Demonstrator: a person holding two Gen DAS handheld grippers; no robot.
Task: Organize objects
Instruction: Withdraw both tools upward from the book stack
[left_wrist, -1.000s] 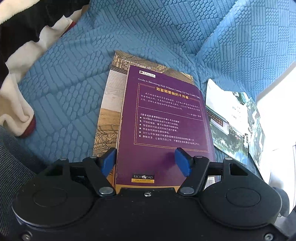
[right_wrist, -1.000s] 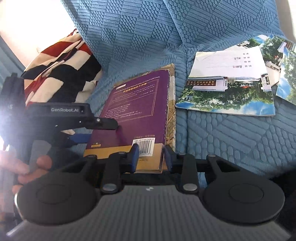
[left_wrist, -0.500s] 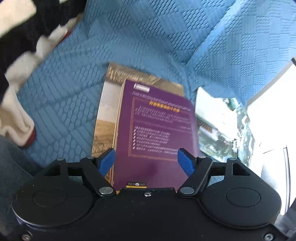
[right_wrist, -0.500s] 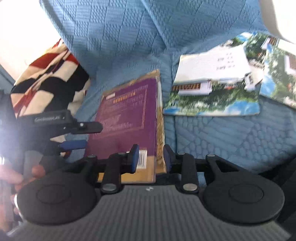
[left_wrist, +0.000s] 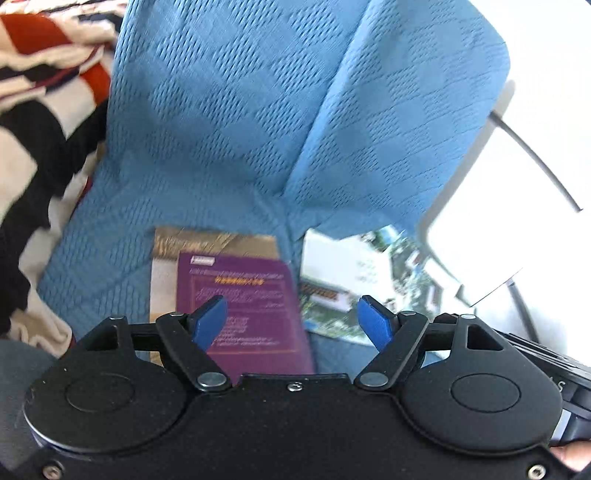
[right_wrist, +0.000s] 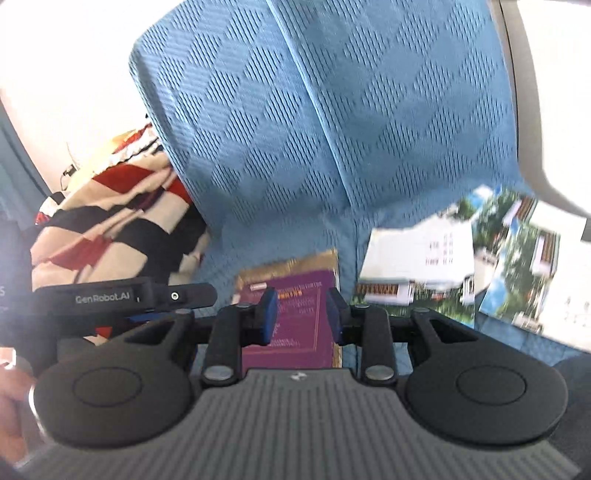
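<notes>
A purple book (left_wrist: 255, 295) lies flat on a larger tan book (left_wrist: 210, 242) on the blue sofa seat. Both also show in the right wrist view, purple book (right_wrist: 295, 345) over tan book (right_wrist: 314, 260). My left gripper (left_wrist: 291, 321) hangs well above them; its jaws are opening, with nothing between the blue pads (left_wrist: 210, 323). My right gripper (right_wrist: 301, 315) also hovers above the purple book, its pads a narrow gap apart and holding nothing. The left gripper (right_wrist: 129, 295) appears at the left of the right wrist view, held by a hand (right_wrist: 11, 406).
Photo brochures (left_wrist: 354, 284) (right_wrist: 417, 266) lie spread on the seat right of the books. A red, black and white striped blanket (left_wrist: 37, 129) (right_wrist: 110, 229) is bunched at the left. The blue quilted backrest (left_wrist: 221, 129) rises behind, and a white armrest (left_wrist: 480, 240) bounds the right.
Both grippers have risen away from the books, which now look smaller and lower in both views. The left jaws have spread wider. The books lie where they were.
</notes>
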